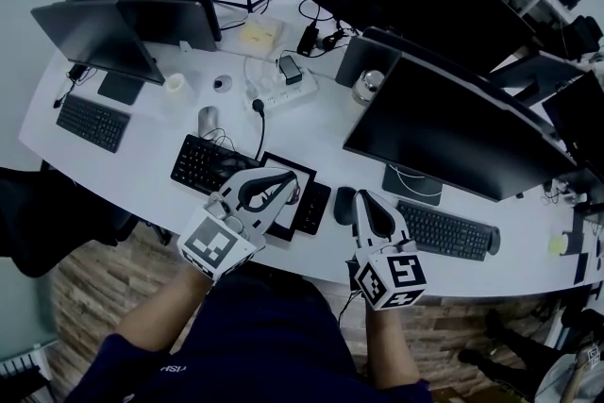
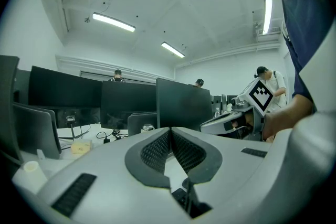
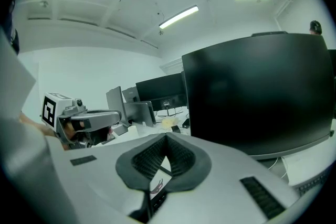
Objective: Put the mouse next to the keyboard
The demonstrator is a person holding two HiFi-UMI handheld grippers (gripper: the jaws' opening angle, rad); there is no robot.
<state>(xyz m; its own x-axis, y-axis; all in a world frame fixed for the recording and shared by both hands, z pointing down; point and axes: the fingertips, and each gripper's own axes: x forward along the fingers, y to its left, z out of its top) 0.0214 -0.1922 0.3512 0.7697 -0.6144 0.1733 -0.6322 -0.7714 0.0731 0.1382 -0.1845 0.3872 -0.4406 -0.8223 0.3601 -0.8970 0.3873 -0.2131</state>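
Your right tongs (image 1: 365, 199) are together, empty, just beside the dark oval mouse (image 1: 344, 204) on the white surface (image 1: 321, 142); left tongs (image 1: 293, 182) likewise. Reach in unparted and you may knock the mouse away from the black keyboard (image 1: 444, 229).

Smooth, matt white top on the desk (image 1: 160, 123). Brown wood-look planks on the floor (image 1: 94, 288), lower left. Matt grey plastic shells on the left gripper (image 1: 283, 176) and right gripper (image 1: 362, 197), with black bumpy pads (image 2: 157, 152). Smooth black mouse (image 1: 345, 203). Matt black plastic keyboard (image 1: 444, 229). Dark cloth sleeve (image 1: 142, 344).
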